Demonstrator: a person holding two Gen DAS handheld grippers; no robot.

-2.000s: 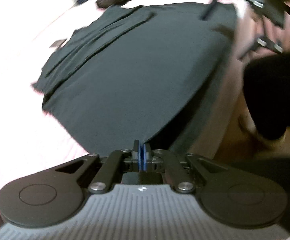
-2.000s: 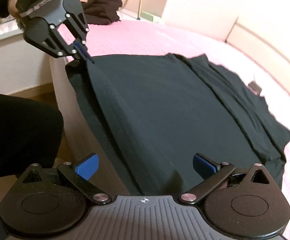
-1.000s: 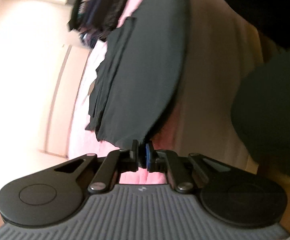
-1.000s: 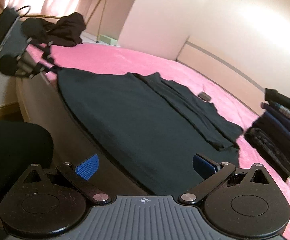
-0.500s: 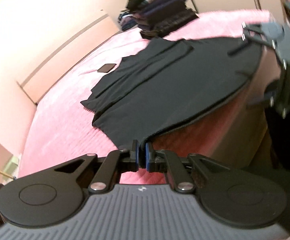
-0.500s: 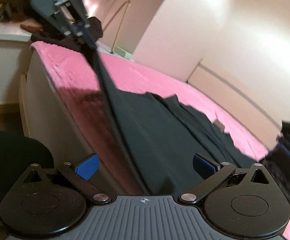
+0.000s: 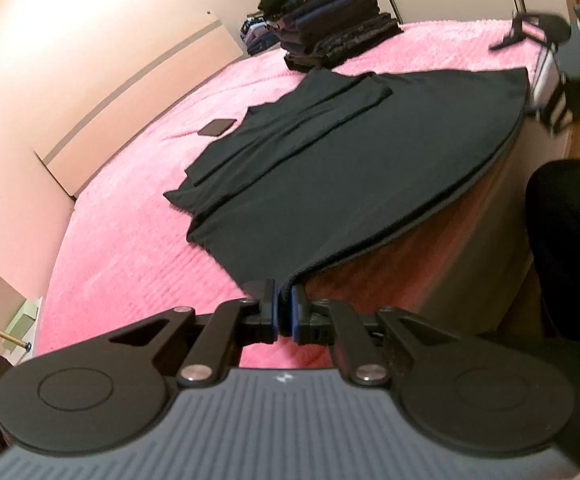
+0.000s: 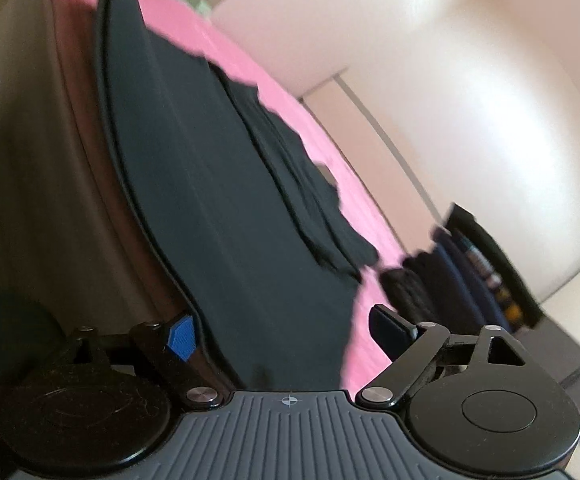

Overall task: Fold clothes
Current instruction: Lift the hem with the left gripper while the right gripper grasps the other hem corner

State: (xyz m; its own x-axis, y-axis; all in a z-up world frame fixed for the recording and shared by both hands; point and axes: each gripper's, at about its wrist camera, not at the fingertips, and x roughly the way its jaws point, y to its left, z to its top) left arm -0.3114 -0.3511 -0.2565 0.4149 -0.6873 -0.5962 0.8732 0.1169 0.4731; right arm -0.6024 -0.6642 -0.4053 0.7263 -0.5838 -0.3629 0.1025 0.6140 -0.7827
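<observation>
Fingers of left gripper (image 7: pixel 284 314) pressed together, pinching hem corner of black garment (image 7: pixel 353 152): thin, smooth, matte cloth. Right gripper (image 8: pixel 286 330) jaws spread wide, blue pads apart, garment's edge lying between them; contact unclear. Garment lies flat on fuzzy pink bedcover (image 7: pixel 138 232), hem overhanging bed edge. Beyond, small dark rectangular object (image 7: pixel 217 127); farther, stack of folded clothes (image 7: pixel 329 32).

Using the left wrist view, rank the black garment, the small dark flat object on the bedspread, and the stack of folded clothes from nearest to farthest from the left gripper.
1. Black garment: its near corner is clamped in the left gripper.
2. Small dark flat object: on the pink bedspread, beyond the garment, to the left.
3. Stack of folded clothes: at the far end of the bed, near the wall.
</observation>
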